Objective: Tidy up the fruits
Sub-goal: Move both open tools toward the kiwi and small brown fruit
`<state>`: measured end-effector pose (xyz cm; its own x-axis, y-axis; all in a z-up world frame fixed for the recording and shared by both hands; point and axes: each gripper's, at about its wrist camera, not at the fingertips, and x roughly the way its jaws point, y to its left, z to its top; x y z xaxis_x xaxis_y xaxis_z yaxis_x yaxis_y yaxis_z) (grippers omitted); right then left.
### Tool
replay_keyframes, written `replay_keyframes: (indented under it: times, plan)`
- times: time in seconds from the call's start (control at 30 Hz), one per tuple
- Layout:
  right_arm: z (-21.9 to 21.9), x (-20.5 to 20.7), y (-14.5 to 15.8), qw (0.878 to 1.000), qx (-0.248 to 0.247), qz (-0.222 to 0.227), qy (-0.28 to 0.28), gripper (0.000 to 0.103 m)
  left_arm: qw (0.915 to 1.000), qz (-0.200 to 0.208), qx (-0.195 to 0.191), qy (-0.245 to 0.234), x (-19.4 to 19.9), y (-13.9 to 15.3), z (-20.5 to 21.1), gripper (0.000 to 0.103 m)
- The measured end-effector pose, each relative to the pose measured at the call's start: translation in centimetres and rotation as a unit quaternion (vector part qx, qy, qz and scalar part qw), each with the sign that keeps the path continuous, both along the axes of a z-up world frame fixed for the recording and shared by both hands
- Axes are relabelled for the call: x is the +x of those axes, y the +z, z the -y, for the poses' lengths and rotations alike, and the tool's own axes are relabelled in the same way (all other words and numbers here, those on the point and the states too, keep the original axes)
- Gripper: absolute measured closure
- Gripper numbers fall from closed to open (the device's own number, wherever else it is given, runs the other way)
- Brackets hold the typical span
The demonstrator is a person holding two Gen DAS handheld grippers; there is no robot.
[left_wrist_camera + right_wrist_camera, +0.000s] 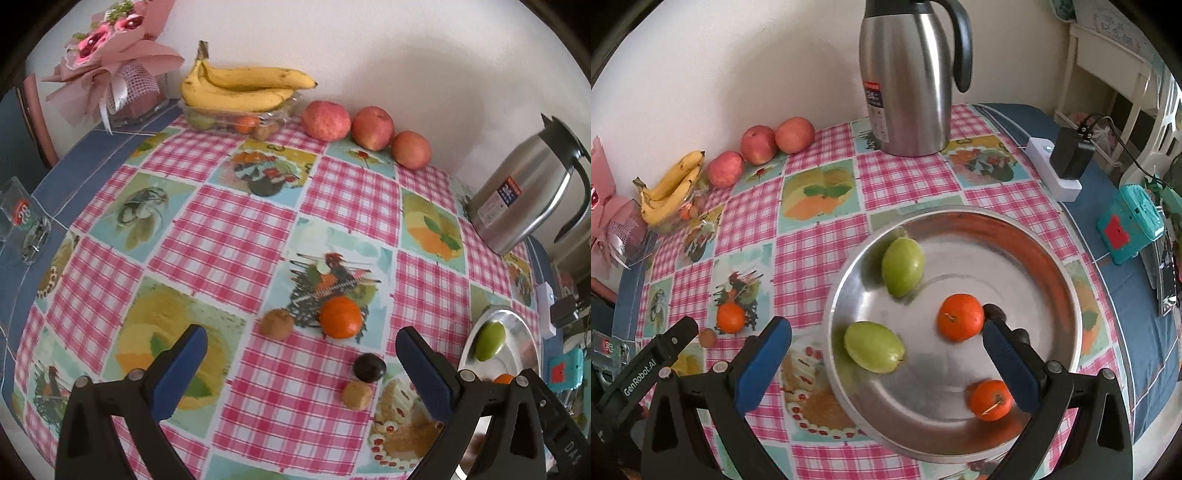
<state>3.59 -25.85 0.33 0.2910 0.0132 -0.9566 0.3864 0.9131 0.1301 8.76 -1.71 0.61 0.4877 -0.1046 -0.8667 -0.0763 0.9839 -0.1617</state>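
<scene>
A steel plate [1052,266] holds two green fruits [903,271] [873,347] and two oranges [960,316] [991,400]. My right gripper [886,332] is open and empty above the plate. In the left wrist view my left gripper [301,341] is open and empty over the table. Ahead of it lie an orange [340,317], a brown kiwi [277,324], a dark plum [369,367] and a small tan fruit [356,395]. The plate [517,332] shows at the right there with a green fruit [489,339].
Bananas [240,88] lie on a clear box [229,120] of fruit at the back. Three apples [371,127] line the wall. A steel jug [908,81] stands behind the plate. A bouquet [110,66], a glass [22,218], a charger [1067,155] and a teal box [1130,225] sit around the edges.
</scene>
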Motion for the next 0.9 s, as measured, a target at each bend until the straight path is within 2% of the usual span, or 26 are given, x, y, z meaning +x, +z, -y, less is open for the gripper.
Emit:
replay_keyframes:
  times: [0.27,0.57,0.73,0.9]
  plan:
    - [-2.9,2.1,1.4,1.000,-0.007,0.009,0.024,0.000,0.9996,0.023,0.015,0.010,0.4,1.4,-2.3,0.000]
    - [-6.6,3.8,0.8,0.998,0.020,0.031,0.052,0.000,0.9978,0.023,0.013,0.061,0.7,1.4,-6.1,0.000]
    - [-8.4,4.1,-1.0,0.996,0.035,0.002,0.083,0.000,0.9957,0.013,0.004,0.092,0.6,0.8,-7.8,0.000]
    - [-9.3,4.0,-2.1,0.994,0.040,-0.021,0.098,0.000,0.9946,-0.006,-0.011,0.103,0.6,-0.2,-8.4,0.000]
